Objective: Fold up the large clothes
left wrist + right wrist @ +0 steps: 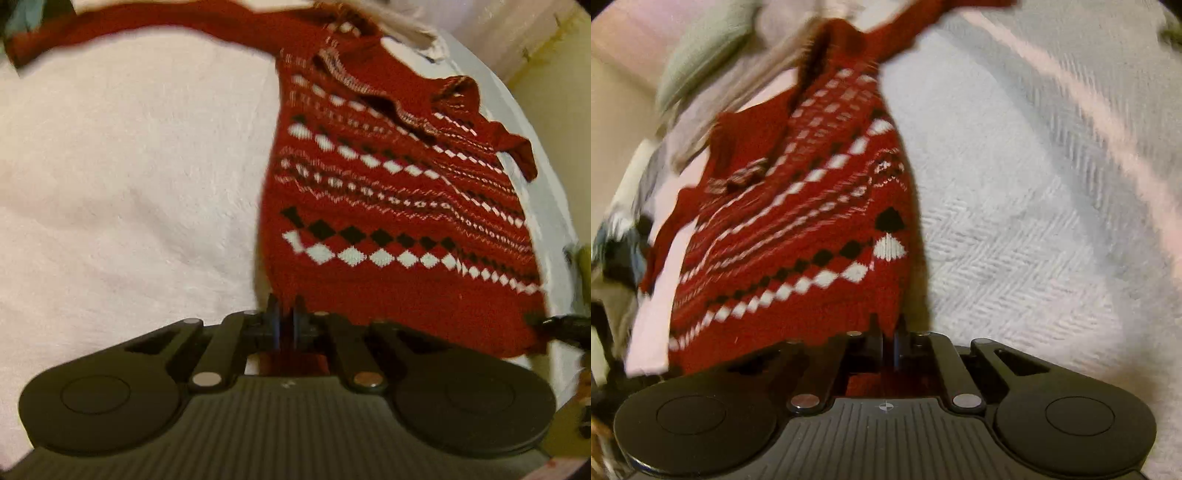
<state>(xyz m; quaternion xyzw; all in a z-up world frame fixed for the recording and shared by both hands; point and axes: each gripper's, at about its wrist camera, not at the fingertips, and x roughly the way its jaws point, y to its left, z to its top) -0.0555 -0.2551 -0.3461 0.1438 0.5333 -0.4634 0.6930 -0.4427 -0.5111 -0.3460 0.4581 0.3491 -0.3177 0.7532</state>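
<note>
On the white bed cover (110, 184), the red sweater (388, 206) stretches away from both claws, left claw (286, 314) and right claw (888, 328), each pinching a hem corner.

The sweater (388, 206) lies spread on the bed (129, 166), hem nearest both cameras. The left tool (286, 314) pinches the hem's left corner, the right tool (888, 325) its right corner — one sleeve (129, 26) stretches away leftward, beyond the body.

White bedspread (1034, 221), pale-green pillow (701, 48)
</note>
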